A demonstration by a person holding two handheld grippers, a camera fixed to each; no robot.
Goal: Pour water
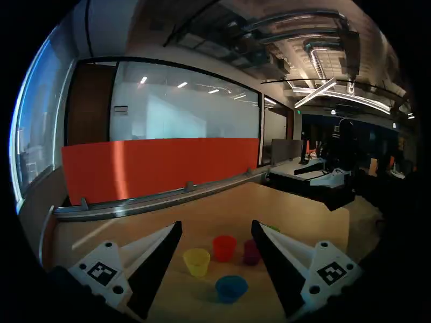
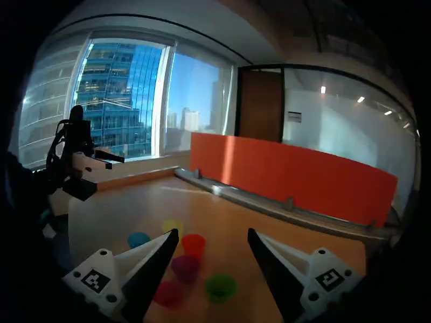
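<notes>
The red cup point(image 1: 224, 247) stands on the worktop point(image 1: 291, 210) just ahead of the left hand-held gripper point(image 1: 215, 223), between its finger lines. This hand-held gripper is spread wide and empty. The right hand-held gripper point(image 2: 212, 231) is equally wide apart and empty, with the red cup ahead. Six cups are present, one of each colour. Around the red cup stand the yellow cup point(image 2: 172, 226), blue cup point(image 2: 138, 239), purple cup point(image 2: 185, 268), pink cup point(image 2: 168, 293) and green cup point(image 2: 220, 287)

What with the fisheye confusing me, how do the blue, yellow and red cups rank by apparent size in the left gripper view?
1. blue cup, widest, nearest the camera.
2. yellow cup, almost alike; order unsure.
3. red cup, smallest, farther off.
Nearness may explain it all.
</notes>
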